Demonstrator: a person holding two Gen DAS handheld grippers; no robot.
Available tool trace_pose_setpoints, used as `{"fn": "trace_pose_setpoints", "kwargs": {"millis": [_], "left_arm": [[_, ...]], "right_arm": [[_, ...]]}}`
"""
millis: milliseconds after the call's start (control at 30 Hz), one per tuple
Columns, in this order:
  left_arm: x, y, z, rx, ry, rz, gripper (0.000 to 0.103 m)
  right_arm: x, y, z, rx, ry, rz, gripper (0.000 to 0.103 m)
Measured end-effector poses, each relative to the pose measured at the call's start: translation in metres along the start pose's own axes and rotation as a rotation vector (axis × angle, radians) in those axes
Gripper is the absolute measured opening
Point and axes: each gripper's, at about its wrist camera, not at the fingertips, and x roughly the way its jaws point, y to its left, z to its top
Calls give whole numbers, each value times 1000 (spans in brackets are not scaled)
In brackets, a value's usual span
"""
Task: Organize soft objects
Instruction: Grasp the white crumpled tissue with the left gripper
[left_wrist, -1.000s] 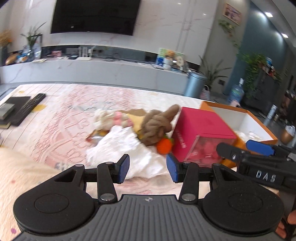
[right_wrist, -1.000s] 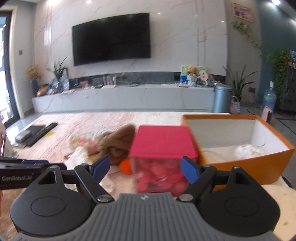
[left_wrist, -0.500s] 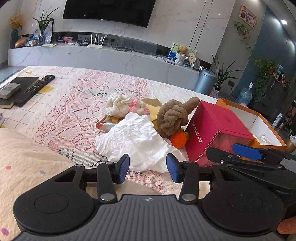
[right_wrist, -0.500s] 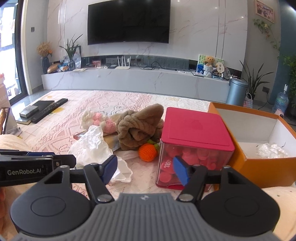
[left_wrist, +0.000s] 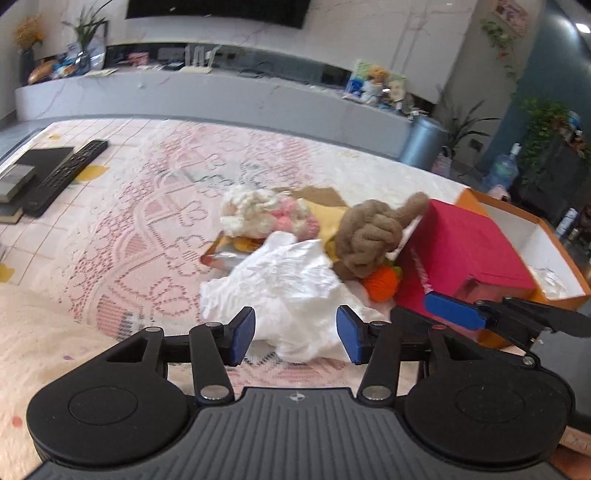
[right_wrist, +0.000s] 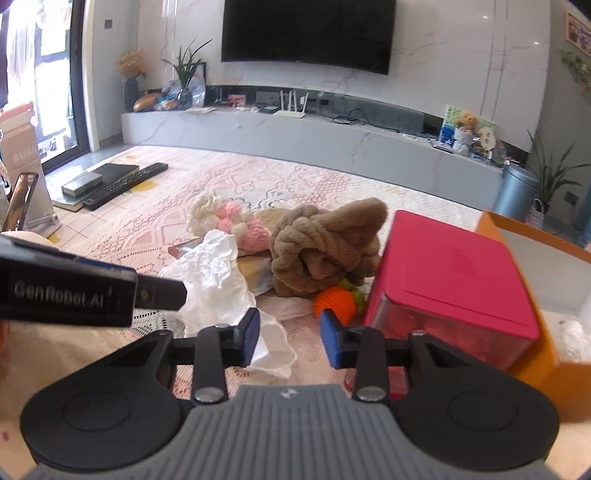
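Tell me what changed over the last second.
The right gripper has swung off the red box toward the white paper, closing with nothing between its fingers. The left gripper neared the paper, opening slightly, holding nothing. The pile and the orange box stayed put.

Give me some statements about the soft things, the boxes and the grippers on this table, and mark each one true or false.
1. The orange knitted ball lies beside the red-lidded box. True.
2. The orange box is closed. False: it is open on top.
3. The brown plush is inside the orange box. False: it lies on the lace tablecloth.
4. The right gripper holds nothing. True; it is closing.
5. The left gripper grips the white paper. False: its pads are clear of it; it is opening.
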Motion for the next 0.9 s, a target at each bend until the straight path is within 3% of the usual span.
{"fn": "trace_pose_setpoints", "kwargs": {"millis": [167, 467, 767, 900], "left_arm": [[17, 10, 7, -60, 44, 25, 67], [36, 25, 5, -181, 83, -29, 79], [54, 24, 0, -198, 159, 14, 80], [57, 23, -1, -204, 161, 27, 80]], "right_arm": [[24, 6, 10, -39, 8, 13, 28], [56, 19, 8, -68, 57, 80, 21], [61, 25, 0, -69, 91, 133, 21], [55, 20, 1, -51, 70, 95, 21]]}}
